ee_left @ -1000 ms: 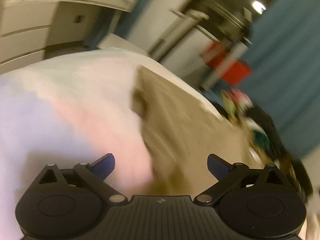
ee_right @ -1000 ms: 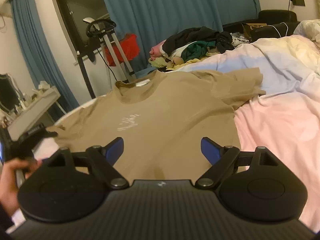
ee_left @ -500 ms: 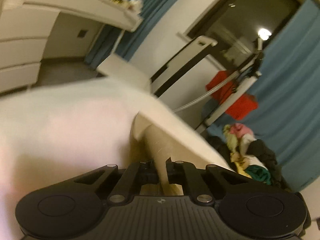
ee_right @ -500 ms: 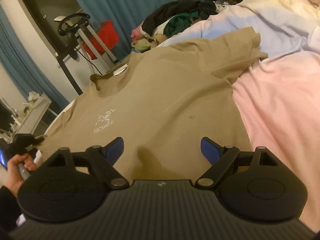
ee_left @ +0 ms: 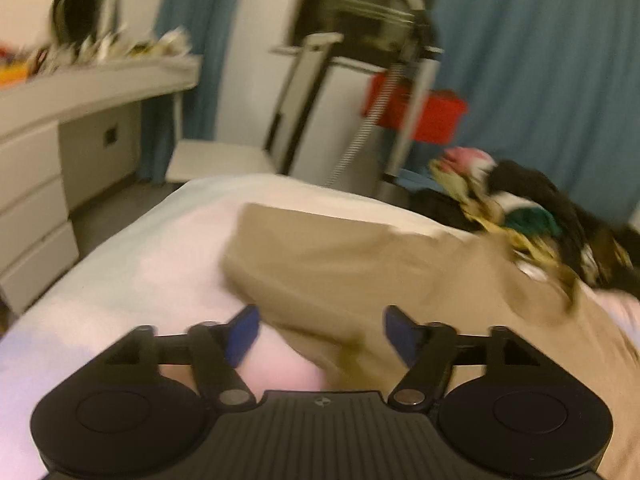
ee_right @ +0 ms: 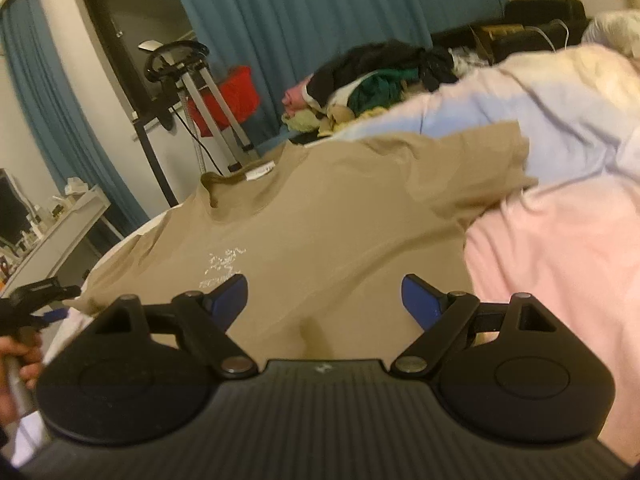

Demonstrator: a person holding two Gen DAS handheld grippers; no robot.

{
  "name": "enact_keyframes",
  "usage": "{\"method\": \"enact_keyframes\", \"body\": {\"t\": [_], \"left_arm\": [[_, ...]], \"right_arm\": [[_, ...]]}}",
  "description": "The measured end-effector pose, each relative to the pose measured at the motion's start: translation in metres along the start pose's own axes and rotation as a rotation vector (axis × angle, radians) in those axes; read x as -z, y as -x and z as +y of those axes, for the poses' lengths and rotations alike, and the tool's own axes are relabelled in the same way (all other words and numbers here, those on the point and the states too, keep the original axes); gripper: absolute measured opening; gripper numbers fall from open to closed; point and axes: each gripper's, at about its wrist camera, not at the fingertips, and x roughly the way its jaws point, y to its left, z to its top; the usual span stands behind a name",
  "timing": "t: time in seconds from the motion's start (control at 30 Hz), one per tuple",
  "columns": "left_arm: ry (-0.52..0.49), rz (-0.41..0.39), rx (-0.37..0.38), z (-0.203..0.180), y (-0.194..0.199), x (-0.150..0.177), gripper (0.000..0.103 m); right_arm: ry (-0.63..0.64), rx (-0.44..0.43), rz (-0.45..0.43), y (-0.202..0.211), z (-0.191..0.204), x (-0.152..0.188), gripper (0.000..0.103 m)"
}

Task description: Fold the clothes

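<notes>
A tan T-shirt with a small white chest print lies face up and spread out on the bed, collar toward the far edge. My right gripper is open and empty, just above the shirt's lower front. My left gripper is open and empty at the shirt's left sleeve; it also shows at the far left of the right wrist view, held in a hand. The left wrist view is blurred.
The bed is covered by a pink and pale blue duvet. A pile of mixed clothes lies at the far side. A white desk, a stand with a red bag and blue curtains stand beyond the bed.
My left gripper was shut on the sleeve half a second ago; it has let go and now stands open. My right gripper stayed open and lifted its view slightly.
</notes>
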Motion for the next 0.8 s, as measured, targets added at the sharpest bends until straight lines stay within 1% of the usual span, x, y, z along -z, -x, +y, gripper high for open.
{"method": "enact_keyframes", "body": {"t": [0.07, 0.13, 0.23, 0.33, 0.37, 0.4, 0.5, 0.53, 0.63, 0.8], "left_arm": [[-0.078, -0.013, 0.037, -0.028, 0.032, 0.011, 0.081], [-0.136, -0.019, 0.058, -0.055, 0.063, 0.025, 0.085], [-0.181, -0.034, 0.103, -0.093, 0.109, 0.051, 0.088], [-0.204, -0.052, 0.141, -0.122, 0.143, 0.071, 0.091], [-0.213, -0.064, 0.15, -0.129, 0.154, 0.078, 0.095], [-0.209, -0.067, 0.164, -0.132, 0.162, 0.085, 0.099], [-0.185, -0.05, 0.213, -0.135, 0.182, 0.105, 0.101], [-0.187, -0.054, 0.217, -0.134, 0.187, 0.111, 0.101], [-0.213, -0.084, 0.203, -0.132, 0.195, 0.13, 0.102], [-0.259, -0.114, 0.188, -0.128, 0.194, 0.137, 0.102]], "right_arm": [[0.005, 0.0, -0.014, 0.006, 0.0, -0.002, 0.086], [0.007, 0.009, -0.036, 0.014, -0.001, -0.004, 0.086], [0.05, 0.021, -0.085, 0.028, 0.002, -0.007, 0.086], [0.064, 0.028, -0.114, 0.041, 0.001, -0.01, 0.086], [0.067, 0.029, -0.123, 0.045, 0.001, -0.01, 0.086], [0.076, 0.033, -0.134, 0.05, 0.001, -0.01, 0.086], [0.107, 0.048, -0.153, 0.059, 0.001, -0.009, 0.086], [0.107, 0.048, -0.153, 0.061, 0.0, -0.009, 0.086], [0.086, 0.04, -0.151, 0.062, -0.006, -0.008, 0.086], [0.031, 0.044, -0.138, 0.049, -0.019, -0.006, 0.086]]}}
